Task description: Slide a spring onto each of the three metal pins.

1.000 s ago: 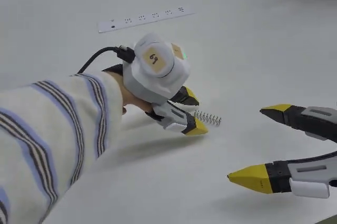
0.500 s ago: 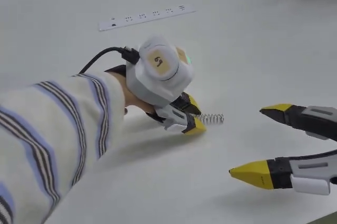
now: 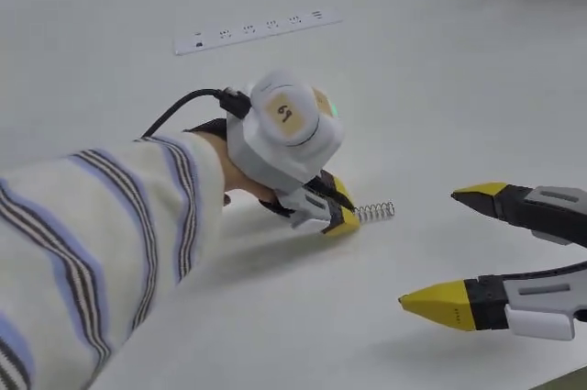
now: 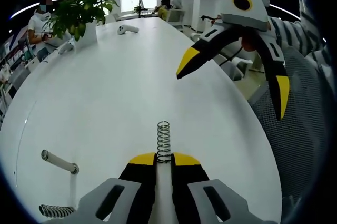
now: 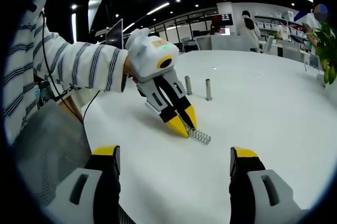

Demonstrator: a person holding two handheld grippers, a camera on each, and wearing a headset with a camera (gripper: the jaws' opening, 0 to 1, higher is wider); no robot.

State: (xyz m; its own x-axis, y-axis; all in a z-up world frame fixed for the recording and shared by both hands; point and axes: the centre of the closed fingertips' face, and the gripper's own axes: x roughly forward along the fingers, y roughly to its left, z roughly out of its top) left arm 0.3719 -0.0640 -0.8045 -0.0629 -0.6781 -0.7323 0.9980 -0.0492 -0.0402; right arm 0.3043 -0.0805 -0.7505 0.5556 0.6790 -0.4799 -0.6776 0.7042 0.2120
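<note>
My left gripper (image 3: 342, 217) low over the white table (image 3: 422, 87), jaws closed on one end of a spring (image 3: 375, 212) that sticks out past their tips, my right gripper (image 3: 433, 248) nearby, jaws wide open, holding nothing, upright metal pin (image 5: 208, 89) beyond

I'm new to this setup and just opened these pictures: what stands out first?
The left gripper, low on the white table, is shut on one end of a small spring. The right gripper hovers open to its right; in the right gripper view two metal pins stand upright behind.
</note>
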